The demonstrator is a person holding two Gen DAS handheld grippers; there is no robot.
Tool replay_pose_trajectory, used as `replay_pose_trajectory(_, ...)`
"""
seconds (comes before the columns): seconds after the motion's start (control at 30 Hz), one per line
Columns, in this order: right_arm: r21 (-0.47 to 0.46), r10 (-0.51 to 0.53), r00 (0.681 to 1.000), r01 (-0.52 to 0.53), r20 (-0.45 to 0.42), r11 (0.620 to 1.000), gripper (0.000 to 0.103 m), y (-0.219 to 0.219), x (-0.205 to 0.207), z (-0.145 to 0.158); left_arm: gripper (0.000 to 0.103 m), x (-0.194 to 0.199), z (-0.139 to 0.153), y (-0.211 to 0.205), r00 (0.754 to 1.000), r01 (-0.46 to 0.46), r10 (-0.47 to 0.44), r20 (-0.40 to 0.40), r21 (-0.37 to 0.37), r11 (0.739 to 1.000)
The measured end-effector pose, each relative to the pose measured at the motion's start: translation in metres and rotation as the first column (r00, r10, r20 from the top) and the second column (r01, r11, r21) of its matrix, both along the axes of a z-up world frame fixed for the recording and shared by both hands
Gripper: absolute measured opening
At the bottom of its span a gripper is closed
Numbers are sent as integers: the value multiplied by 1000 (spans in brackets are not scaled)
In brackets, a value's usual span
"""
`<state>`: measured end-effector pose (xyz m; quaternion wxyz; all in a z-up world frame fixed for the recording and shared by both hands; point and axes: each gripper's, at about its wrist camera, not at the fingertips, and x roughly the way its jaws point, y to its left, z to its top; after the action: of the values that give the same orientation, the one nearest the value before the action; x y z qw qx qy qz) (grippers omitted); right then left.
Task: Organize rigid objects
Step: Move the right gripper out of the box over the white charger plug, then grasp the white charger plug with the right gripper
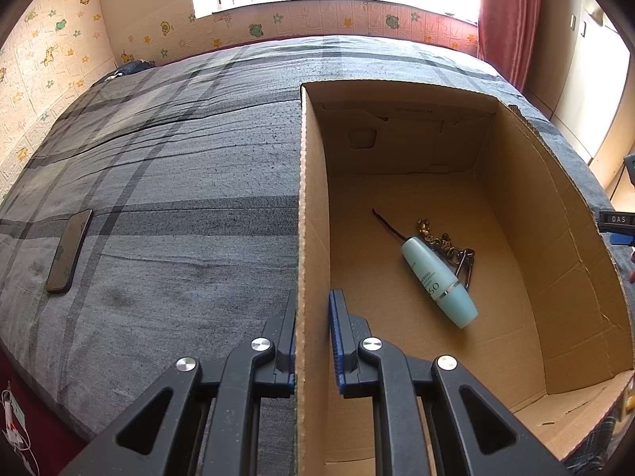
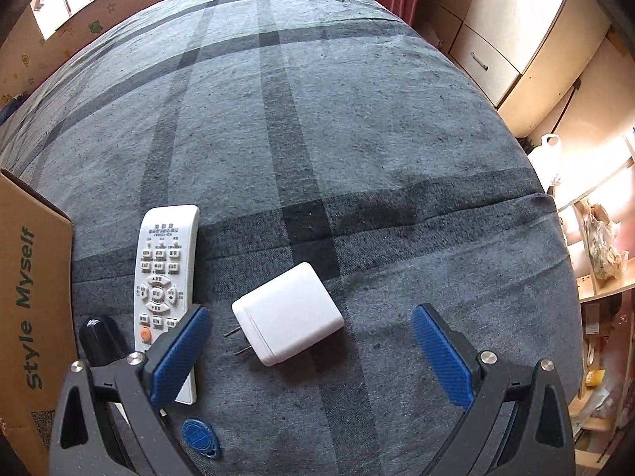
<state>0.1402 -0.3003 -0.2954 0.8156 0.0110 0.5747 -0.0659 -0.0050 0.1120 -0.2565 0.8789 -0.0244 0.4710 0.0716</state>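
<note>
With the left gripper (image 1: 313, 341) clamping the cardboard box (image 1: 563, 214) wall to steady it, the right gripper (image 2: 311, 351) is hovering wide open over the white charger (image 2: 291, 313) lying on the bed (image 2: 357, 139), and should be straddling its flat sides, avoiding the prongs.

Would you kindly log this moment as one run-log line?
left tongs: shut on box wall | right tongs: open over white charger | box holds: teal bottle, keychain
</note>
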Motion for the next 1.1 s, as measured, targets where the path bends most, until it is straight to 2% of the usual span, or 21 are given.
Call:
replay_pose_trajectory(0.27,46,-12,1000,13,-11,999,103,-6,0,-19,14,0,0,0,1000,1,-1,-1,2,1000)
replay_pose_trajectory(0.5,51,-13,1000,13,9,999,101,-9,-4,-17,14,0,1,0,1000,1,-1,-1,5,1000)
replay_pose_trajectory(0.57,63,-12,1000,12,8,998,94,-9,-3,-16,14,0,1,0,1000,1,-1,-1,4,1000)
replay_pose_trajectory(0.63,97,-7,1000,7,3,995,65,-9,-4,-15,14,0,1,0,1000,1,-1,-2,5,1000)
replay_pose_trajectory(1.1,76,5,1000,-7,25,997,65,4,-6,4,14,0,0,0,1000,1,-1,-2,3,1000)
